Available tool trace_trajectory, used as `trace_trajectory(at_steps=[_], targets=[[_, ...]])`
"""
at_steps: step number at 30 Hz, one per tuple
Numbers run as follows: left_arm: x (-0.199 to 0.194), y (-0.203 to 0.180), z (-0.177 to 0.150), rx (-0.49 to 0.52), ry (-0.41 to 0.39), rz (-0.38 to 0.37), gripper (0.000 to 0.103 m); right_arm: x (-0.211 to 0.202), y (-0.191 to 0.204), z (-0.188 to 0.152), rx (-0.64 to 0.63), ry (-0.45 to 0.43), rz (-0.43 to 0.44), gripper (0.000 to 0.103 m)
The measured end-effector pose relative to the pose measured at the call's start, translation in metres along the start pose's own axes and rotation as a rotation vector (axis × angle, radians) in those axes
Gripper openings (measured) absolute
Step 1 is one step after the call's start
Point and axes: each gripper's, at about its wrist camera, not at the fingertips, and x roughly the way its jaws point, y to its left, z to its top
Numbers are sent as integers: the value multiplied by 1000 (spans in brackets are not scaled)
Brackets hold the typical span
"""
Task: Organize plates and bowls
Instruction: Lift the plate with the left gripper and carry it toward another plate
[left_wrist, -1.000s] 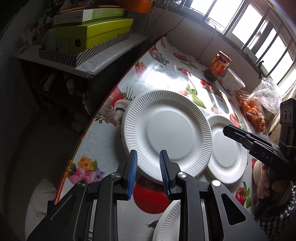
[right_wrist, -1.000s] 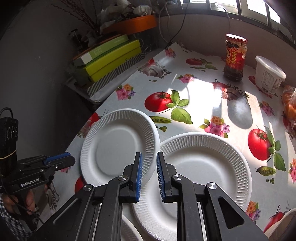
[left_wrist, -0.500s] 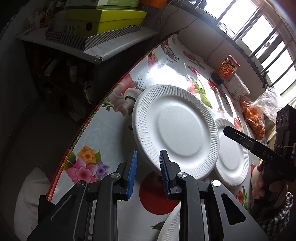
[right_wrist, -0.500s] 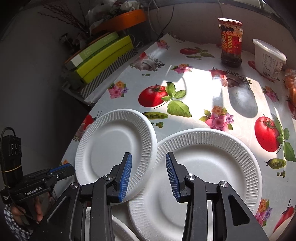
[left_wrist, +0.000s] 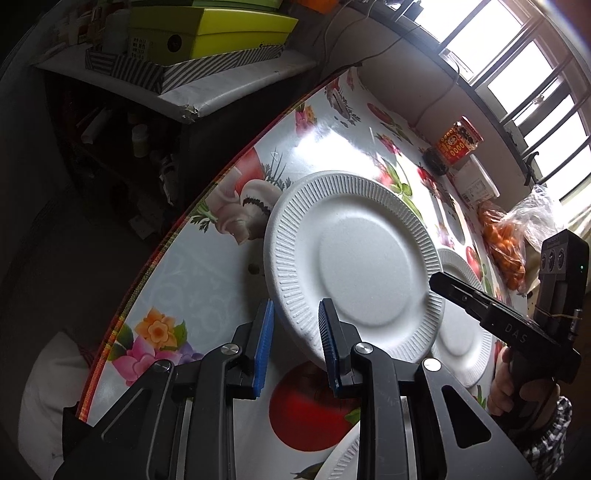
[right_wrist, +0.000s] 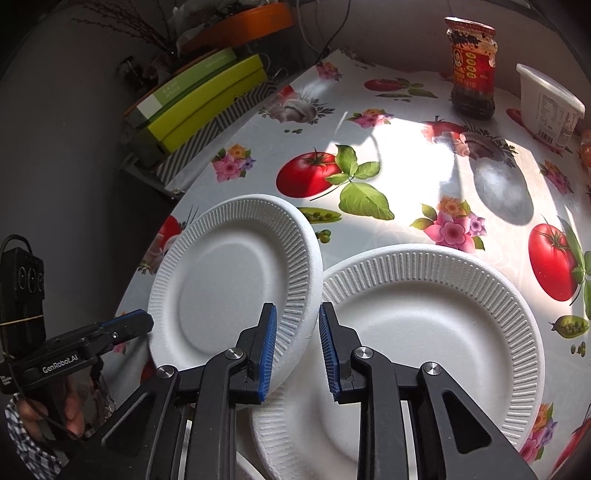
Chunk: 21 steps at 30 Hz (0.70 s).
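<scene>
Two white ribbed foam plates lie on the flowered tablecloth. The left plate (right_wrist: 229, 280) (left_wrist: 362, 266) overlaps the rim of the right plate (right_wrist: 424, 332) (left_wrist: 461, 332). My left gripper (left_wrist: 295, 343) (right_wrist: 129, 325) is open, and the left plate's near-left rim sits loosely between its blue pads. My right gripper (right_wrist: 295, 345) (left_wrist: 439, 282) is at that plate's right rim. Its jaws are closing with the rim between them, and I see no firm pinch. A third white ribbed rim (left_wrist: 343, 458) shows under the left gripper.
A red-labelled jar (right_wrist: 472, 70) and a white tub (right_wrist: 550, 107) stand at the far side, with a bag of oranges (left_wrist: 506, 251) to the right. The table edge (left_wrist: 147, 273) runs on the left, beside a shelf with green boxes (left_wrist: 207, 33). A hand (left_wrist: 517, 387) holds the right gripper.
Both grippers came lower and closer to the left plate, so its rim now lies between each pair of pads. The right jaws widened, then narrowed. The left jaws kept their gap.
</scene>
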Motion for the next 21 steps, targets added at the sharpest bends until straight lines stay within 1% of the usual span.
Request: trace_trajectory(at_steps=[1,9,16,21], targets=[[0,1,0,-2,-3,1,26,0,0,0,-2,-3,-4,20],[-4,0,-2,2,-22,-5,26,-5,1,-1,3,-5,-15,19],[-29,-9,-4,39,-67,-10,26,-22,10,-6,-14,-22,-15,19],[-43,-13,-10,61,-79,-13,26,-41,17,-16,-21,-45,-7,19]])
